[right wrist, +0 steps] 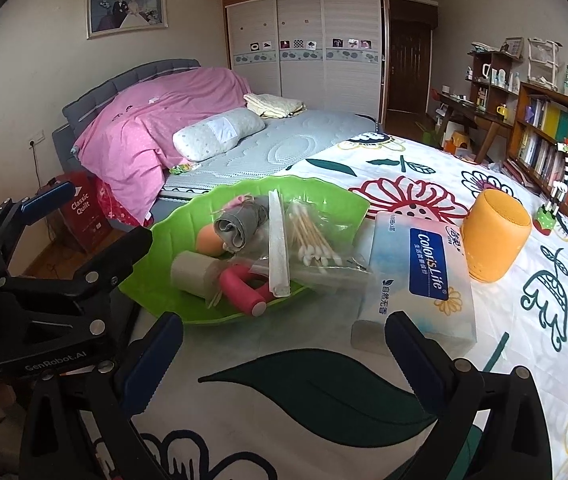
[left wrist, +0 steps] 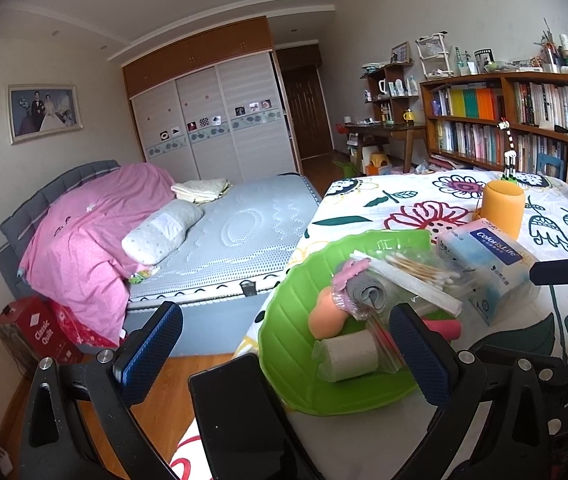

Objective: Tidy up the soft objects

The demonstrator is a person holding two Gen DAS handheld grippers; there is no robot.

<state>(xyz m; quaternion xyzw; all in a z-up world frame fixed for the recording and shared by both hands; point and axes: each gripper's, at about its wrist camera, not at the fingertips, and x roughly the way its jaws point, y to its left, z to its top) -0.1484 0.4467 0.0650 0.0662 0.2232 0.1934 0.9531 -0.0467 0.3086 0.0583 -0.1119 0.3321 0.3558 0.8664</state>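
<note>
Green tray [right wrist: 336, 204] on tabletop [right wrist: 524, 340] already holds sponge [right wrist: 209, 240], grey cloth [right wrist: 233, 227], cotton swabs [right wrist: 310, 236]; tissue pack [right wrist: 424, 276] remains outside, beside it. Left gripper [left wrist: 284, 344] and right gripper [right wrist: 284, 356]: fingers apart, empty; task looks mostly done

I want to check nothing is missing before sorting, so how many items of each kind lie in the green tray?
In the green leaf tray:
Paper roll: 1
Peach sponge: 1
Rolled grey cloth: 1
Pink roller: 1
Bag of cotton swabs: 1
White strip: 1
Total: 6
</note>
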